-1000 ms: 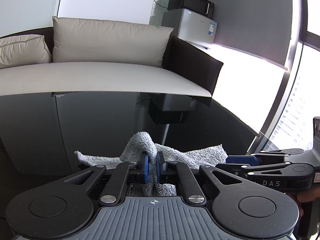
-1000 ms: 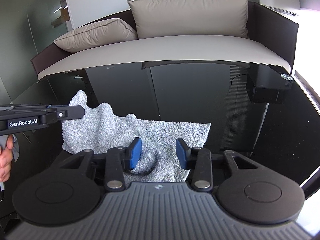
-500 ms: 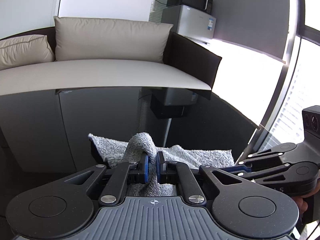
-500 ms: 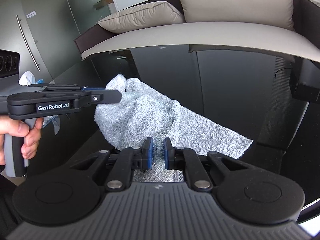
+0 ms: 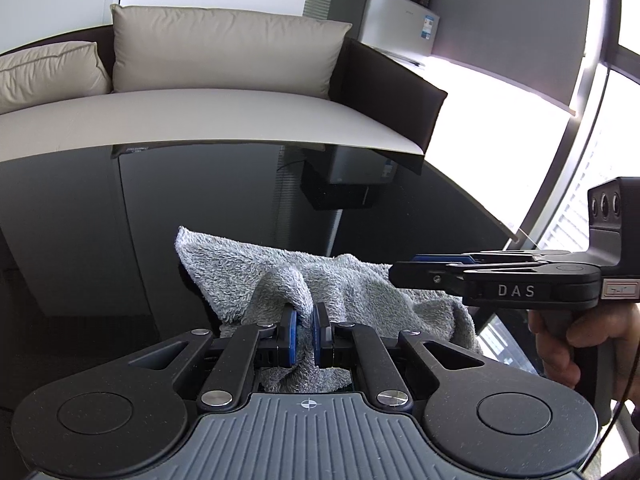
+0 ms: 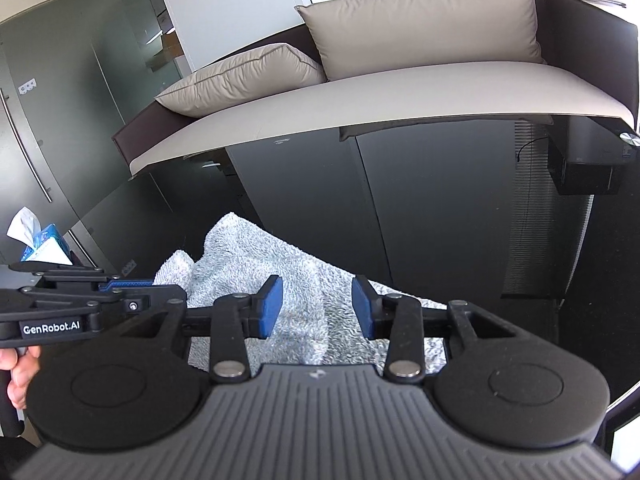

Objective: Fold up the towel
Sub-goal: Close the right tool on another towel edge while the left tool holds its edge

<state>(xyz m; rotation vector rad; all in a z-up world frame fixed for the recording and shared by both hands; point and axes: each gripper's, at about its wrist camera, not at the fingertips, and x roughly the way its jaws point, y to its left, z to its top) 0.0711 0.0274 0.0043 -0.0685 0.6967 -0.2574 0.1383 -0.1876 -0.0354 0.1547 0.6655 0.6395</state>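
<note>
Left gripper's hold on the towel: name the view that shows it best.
The left wrist view. There the left gripper is shut on a pinched ridge of the grey towel. The right wrist view shows that gripper only side-on at the edge, its tip against the towel, the pinch hidden.

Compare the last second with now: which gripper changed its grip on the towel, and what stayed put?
The right gripper, open a second ago, shut on the towel half a second ago and has now opened again, letting go. The left gripper stayed clamped on a raised fold. The towel remains on the black table.
</note>
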